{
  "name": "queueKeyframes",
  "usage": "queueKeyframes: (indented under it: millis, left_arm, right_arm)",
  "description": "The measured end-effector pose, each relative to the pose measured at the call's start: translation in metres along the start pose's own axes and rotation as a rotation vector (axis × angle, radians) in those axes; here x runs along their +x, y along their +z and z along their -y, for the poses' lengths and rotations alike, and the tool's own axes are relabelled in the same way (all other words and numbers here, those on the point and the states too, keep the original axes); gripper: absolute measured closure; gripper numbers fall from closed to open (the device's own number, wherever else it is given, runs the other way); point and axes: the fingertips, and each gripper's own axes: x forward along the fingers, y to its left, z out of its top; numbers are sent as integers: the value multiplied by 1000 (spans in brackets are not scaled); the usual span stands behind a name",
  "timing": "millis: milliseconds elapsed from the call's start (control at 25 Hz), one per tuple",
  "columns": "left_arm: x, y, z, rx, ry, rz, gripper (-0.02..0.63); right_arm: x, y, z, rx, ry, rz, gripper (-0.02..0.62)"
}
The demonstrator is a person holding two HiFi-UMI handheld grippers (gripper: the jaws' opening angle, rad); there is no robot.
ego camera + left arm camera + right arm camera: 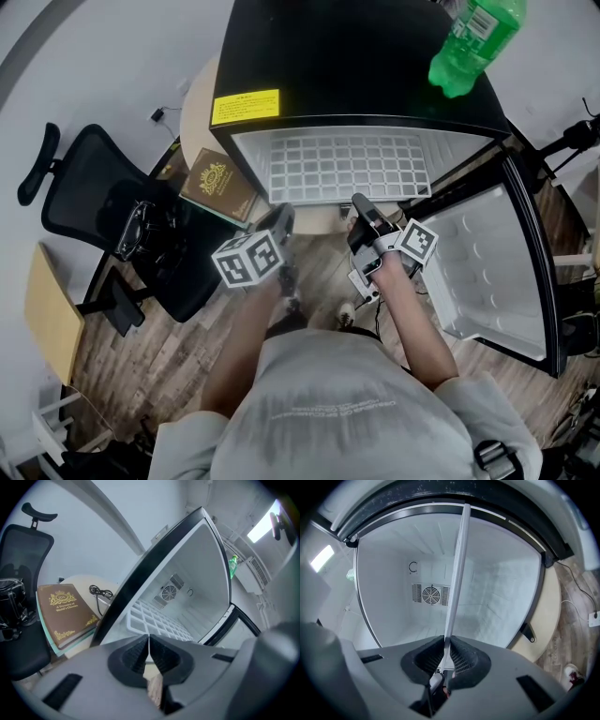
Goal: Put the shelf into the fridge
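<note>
The white wire shelf [342, 164] lies level inside the open black fridge [356, 56], its front edge at the opening. My right gripper [359, 204] is shut on the shelf's front edge towards the right. In the right gripper view the shelf [457, 573] runs edge-on from between the pads [461, 657] into the fridge. My left gripper [284, 220] sits just in front of the shelf's front left corner, jaws shut. In the left gripper view the shelf's grid [154, 620] lies just beyond the left gripper [148, 644], with nothing seen between its pads.
The fridge door [487, 262] stands open at the right. A green bottle [473, 37] lies on the fridge top. A brown book [220, 183] rests on a round table left of the fridge, and a black office chair [122, 225] stands further left. A fan grille [431, 594] is on the fridge's back wall.
</note>
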Motion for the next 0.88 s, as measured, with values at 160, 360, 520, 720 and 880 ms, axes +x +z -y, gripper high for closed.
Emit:
queueKeyframes:
  millis: [160,360,520,720,880]
  left_arm:
    - [5,5,-1,6,12,5,584]
    - [10,9,-3,7,30,11,584]
    - [14,13,-4,22,57,10,584]
    - [17,16,-6,28,76,16,585]
    - [22,19,-6,33,94,32,586]
  right_arm:
    - [6,4,0,2,0,-4,545]
    - [12,8,1,8,-6,-6,545]
    - [16,11,1,12,-9,-4,545]
    - [20,14,2,7,-15,-1,545]
    - [23,17,2,2,-21,7,545]
